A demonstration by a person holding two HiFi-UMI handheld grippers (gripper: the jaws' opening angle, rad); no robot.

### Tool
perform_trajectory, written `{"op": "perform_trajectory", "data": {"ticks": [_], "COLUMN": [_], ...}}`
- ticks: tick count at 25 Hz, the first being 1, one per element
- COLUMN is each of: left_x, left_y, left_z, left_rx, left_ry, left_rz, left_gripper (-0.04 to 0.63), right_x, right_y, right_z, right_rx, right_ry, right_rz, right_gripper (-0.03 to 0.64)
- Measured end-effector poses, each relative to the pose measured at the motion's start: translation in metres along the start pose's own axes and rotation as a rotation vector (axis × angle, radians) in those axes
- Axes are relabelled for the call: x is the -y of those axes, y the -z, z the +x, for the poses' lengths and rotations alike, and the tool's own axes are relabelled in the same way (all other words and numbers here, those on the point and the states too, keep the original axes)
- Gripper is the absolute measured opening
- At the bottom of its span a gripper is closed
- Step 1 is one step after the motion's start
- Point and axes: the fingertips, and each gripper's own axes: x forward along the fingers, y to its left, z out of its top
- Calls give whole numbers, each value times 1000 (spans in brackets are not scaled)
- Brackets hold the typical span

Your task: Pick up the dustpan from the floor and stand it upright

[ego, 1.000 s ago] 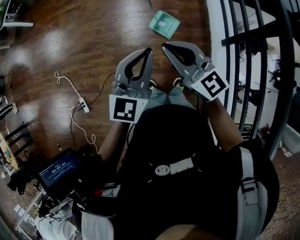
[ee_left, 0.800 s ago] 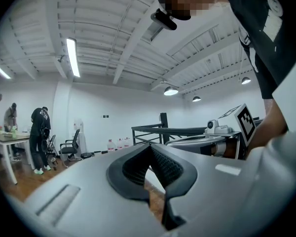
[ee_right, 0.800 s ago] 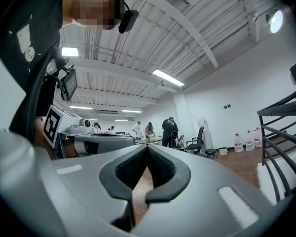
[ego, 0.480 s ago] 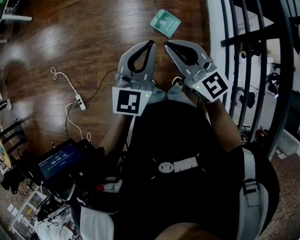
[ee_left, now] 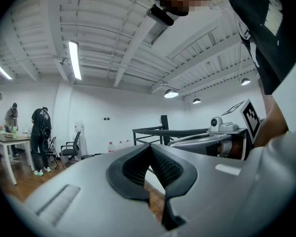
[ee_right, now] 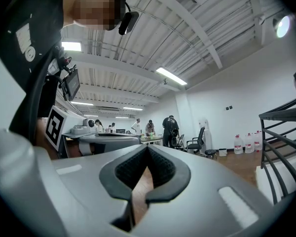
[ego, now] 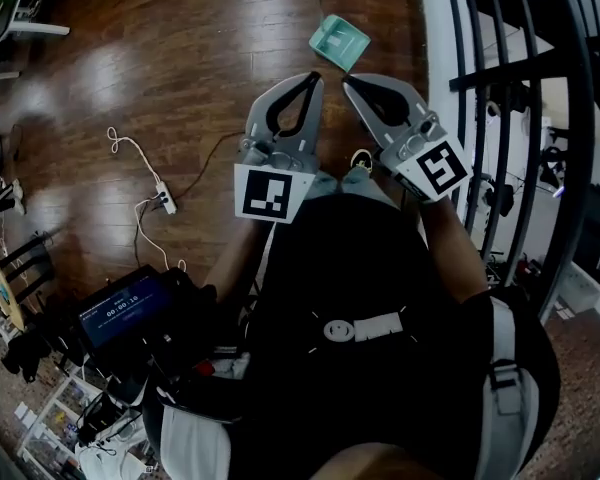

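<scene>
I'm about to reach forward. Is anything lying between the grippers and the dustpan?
Nothing visible. Only bare wooden floor separates the left gripper and right gripper from the dustpan; the power strip and its cable lie well off to the left.

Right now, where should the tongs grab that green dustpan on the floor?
Probably its raised rim, from above, on the side nearest you. The dustpan lies flat on the wooden floor, open side up, so only that upright wall can be pinched. I can't make out a handle. The left tongs and right tongs are shut, so open one first.
</scene>
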Motion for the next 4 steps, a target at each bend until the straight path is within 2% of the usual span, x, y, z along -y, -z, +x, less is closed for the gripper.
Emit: {"op": "perform_trajectory", "data": {"ticks": [4], "left_x": [-1], "left_y": [3], "left_z": [-6], "left_rx": [11], "left_ry": [5], "left_rz": [3], "left_gripper": [12], "right_x": [-7], "right_y": [8], "right_z": [2], "right_rx": [-7], "right_ry": [-3], "right_rz": [-19], "right_gripper": [2]}}
